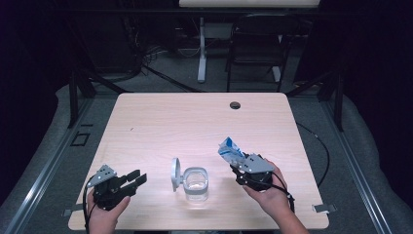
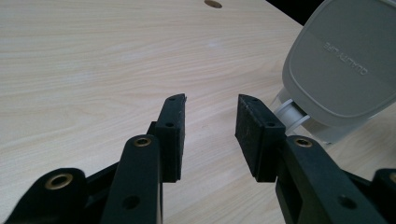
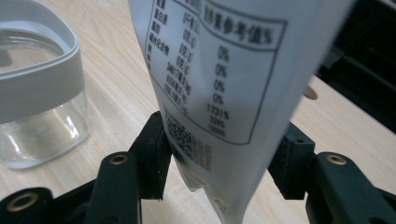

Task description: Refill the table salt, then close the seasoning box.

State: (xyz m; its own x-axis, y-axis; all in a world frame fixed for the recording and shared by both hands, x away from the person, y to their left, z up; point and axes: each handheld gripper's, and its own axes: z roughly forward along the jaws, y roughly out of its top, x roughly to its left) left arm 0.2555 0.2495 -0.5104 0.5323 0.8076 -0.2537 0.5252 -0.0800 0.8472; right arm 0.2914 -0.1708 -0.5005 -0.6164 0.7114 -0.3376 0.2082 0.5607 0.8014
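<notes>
High view: left tool (image 1: 138, 179) sits low at the table's near-left edge, hand (image 1: 104, 214) behind it, jaws pointing right toward the jar. Jaws stand apart with nothing between them; left gripper view confirms bare wood in the gap between the pads (image 2: 173, 135).

Right tool (image 1: 239, 165) is at near-right, hand (image 1: 269, 195) gripping its body, jaws aimed up and left. It's clamped on a blue-and-white packet (image 1: 229, 149) that sticks out past the jaws, lifted off the table, just right of the jar. Right gripper view: both pads press the packet's (image 3: 219, 84) sides near its lower end; printed nutrition table faces the camera, text too small to read reliably.

Glass jar (image 1: 196, 184) stands upright between the two tools, grey rim, looks empty and clear. Its hinged grey lid (image 1: 176, 173) is swung open, standing on edge at the jar's left side. Left gripper view has the lid (image 2: 343, 65) close on the right, embossed lettering on it.

Table (image 1: 160, 122) is light wood with a cable hole (image 1: 235, 105) at the far side. Room is dim; a dark chair (image 1: 258, 44) and a white desk leg (image 1: 201, 48) stand beyond on grey floor.
</notes>
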